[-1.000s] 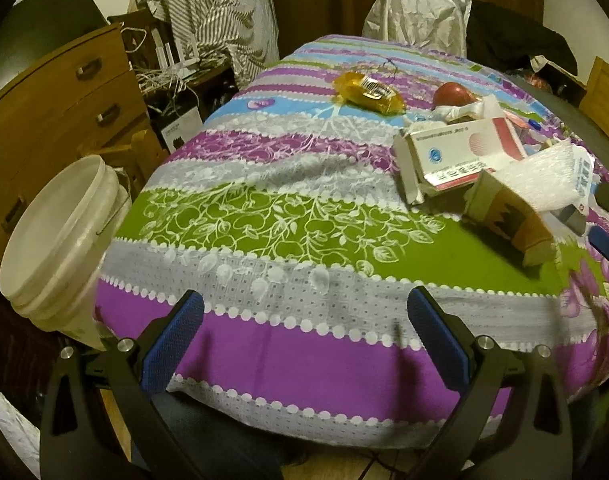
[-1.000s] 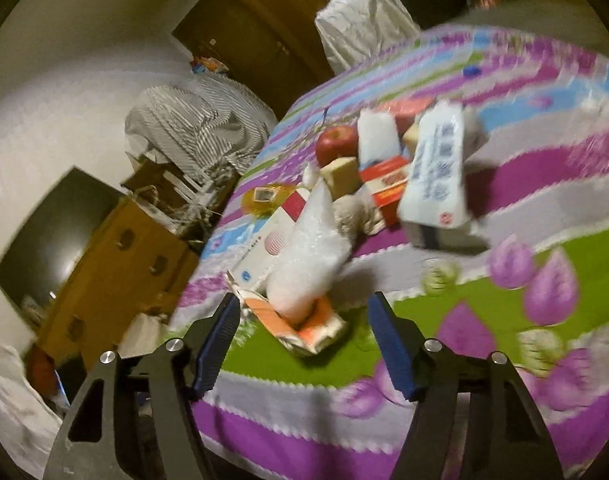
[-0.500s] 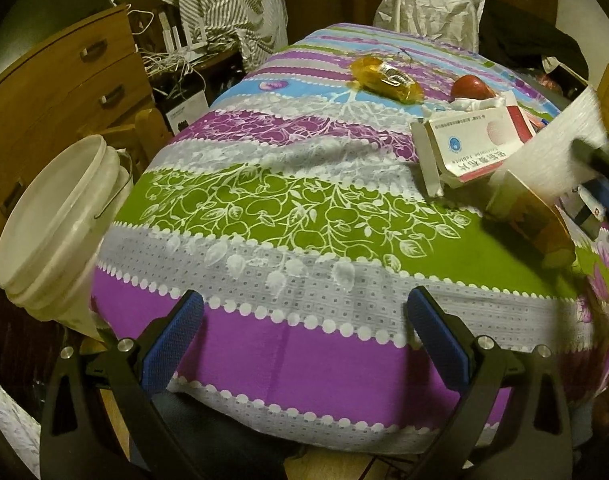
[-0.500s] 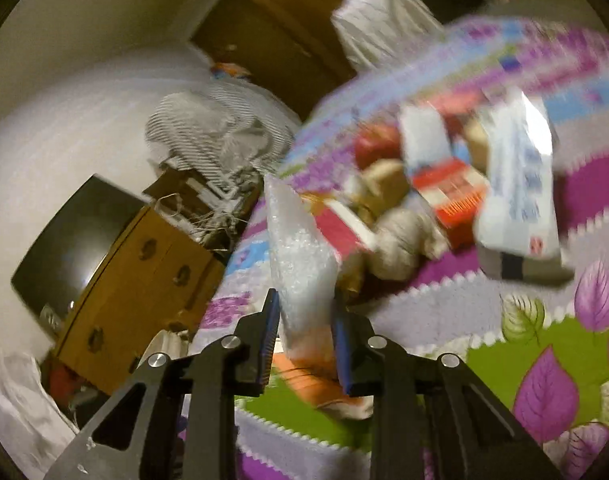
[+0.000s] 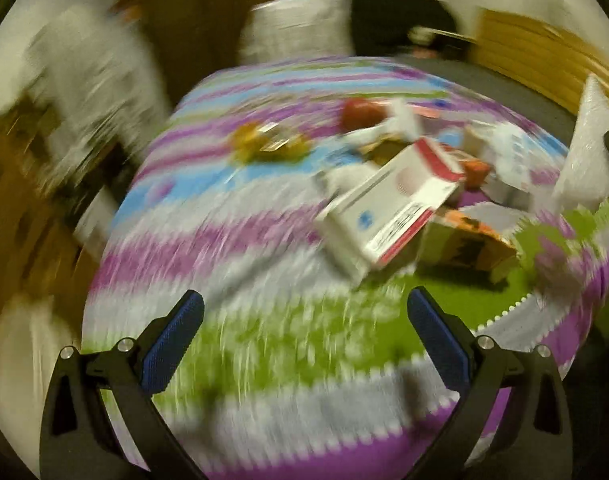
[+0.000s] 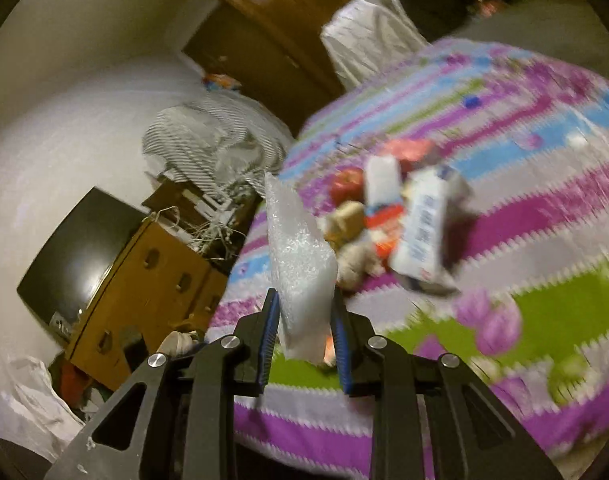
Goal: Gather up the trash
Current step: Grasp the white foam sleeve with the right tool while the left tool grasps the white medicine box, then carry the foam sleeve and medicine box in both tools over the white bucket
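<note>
Right wrist view: right gripper (image 6: 304,332), open 1 second ago, now has its jaws clamped on the white bubble-wrap bag (image 6: 298,256) and has lifted it off the striped bedspread (image 6: 544,312). Left gripper (image 5: 304,344) is wide open and holds nothing. Remaining trash pile (image 6: 396,216) lies beyond at 1 o'clock. Judgement: 1 item secured, ready for binning.

both wrist views overlook striped bed (image 5: 264,216)
</note>
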`<state>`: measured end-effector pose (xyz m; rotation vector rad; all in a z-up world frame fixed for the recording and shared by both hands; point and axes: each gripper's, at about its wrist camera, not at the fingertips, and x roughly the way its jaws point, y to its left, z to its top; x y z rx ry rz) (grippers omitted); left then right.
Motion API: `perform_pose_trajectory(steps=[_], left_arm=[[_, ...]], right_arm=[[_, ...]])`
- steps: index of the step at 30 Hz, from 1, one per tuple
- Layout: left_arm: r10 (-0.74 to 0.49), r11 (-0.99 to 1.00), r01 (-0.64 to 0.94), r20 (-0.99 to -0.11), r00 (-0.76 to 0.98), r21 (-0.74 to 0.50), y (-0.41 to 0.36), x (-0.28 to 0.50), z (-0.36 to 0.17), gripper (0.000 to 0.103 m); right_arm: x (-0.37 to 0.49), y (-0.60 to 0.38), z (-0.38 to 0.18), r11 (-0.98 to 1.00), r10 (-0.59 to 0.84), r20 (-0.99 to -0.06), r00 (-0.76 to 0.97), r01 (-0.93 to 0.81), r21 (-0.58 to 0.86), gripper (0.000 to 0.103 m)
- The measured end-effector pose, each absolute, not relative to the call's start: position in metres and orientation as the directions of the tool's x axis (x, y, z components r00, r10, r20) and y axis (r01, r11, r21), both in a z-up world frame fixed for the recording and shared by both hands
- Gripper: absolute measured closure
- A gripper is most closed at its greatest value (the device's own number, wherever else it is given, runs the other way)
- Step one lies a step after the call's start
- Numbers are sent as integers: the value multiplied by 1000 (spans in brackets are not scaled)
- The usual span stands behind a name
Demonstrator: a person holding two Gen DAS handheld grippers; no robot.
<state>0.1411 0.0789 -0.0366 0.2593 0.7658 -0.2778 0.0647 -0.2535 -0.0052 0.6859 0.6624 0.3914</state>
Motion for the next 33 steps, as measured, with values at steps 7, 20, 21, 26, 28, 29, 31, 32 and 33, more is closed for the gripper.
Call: perform_pose_trajectory(steps=[7,20,21,26,28,29,31,32,33], left_arm=[[-261,734,623,-735,626,271,40,183,-54,5],[-290,716,661,-767,572,223,53,200,-59,47],[-294,738,646,-768,569,197,58,197,-55,47],[-294,885,465,-770,567,4,131,160,-29,46],[-229,925,379,-782,580,10,152,147,-27,46],[-192,943,332,-789,584,16,162,142,-27,46],[-148,966,257,-804,576,6,175,139,-33,45],[-114,978,210,-808,578,12,181,138,-37,45],[-93,982,188,-809,581,22,183,145,-38,45]], right_arm=[[43,-266,-39,696,533,-474,701,-45,717,75],[55,-241,-54,713,561,-516,647,-62,698,75],[55,-241,-52,718,560,-519,645,-66,693,75],[65,-243,-44,784,528,-611,590,-63,617,75],[74,-247,-42,796,531,-650,543,-58,602,75],[80,-248,-42,801,535,-663,523,-66,595,75],[91,-247,-44,830,504,-692,516,-67,554,75],[99,-245,-48,838,496,-705,507,-67,542,75],[106,-245,-51,845,480,-713,511,-49,533,74]])
